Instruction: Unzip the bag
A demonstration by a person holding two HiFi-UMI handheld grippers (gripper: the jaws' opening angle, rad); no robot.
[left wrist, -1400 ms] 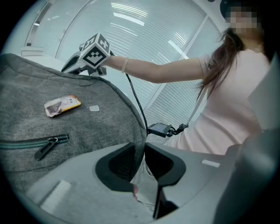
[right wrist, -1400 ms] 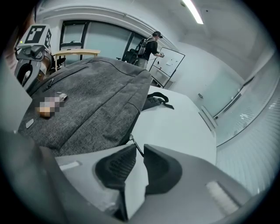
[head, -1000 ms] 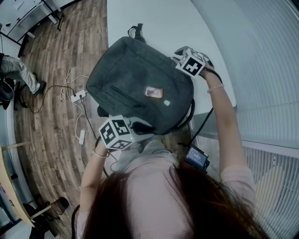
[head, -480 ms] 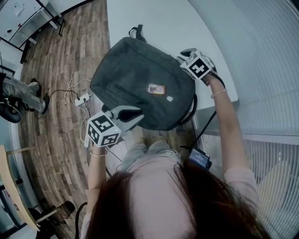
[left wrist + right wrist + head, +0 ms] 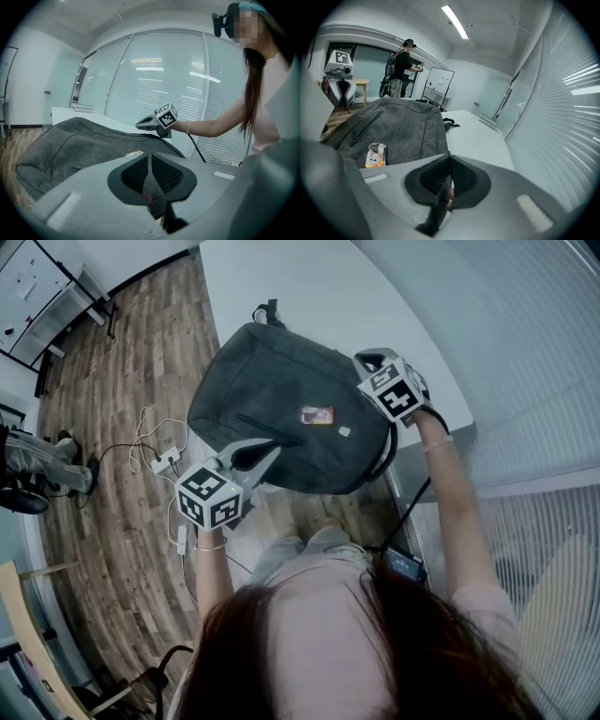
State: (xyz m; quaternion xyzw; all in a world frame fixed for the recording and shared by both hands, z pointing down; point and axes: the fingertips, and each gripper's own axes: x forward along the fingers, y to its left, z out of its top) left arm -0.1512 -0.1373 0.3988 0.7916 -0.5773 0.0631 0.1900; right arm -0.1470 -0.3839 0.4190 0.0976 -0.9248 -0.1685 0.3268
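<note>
The grey bag (image 5: 281, 399) hangs over the white table's (image 5: 309, 287) near edge, with open tabletop on its far side. The left gripper (image 5: 270, 450) has swung out to the left since a second ago, and its jaws have just been closing onto the bag's near edge. The right gripper (image 5: 367, 358) pinches the bag's right side.

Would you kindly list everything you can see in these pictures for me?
table: one, white, centre of the head view.
backpack: one, dark grey, on the table's near end.
patch: one, orange, on the backpack's front.
power strip: one, white, on the wood floor.
bystander: one, dark clothes, standing far off.
left gripper: one, grey, at the backpack's near edge, jaws just closed further, tips together.
right gripper: one, grey, at the backpack's far corner, jaws together.
</note>
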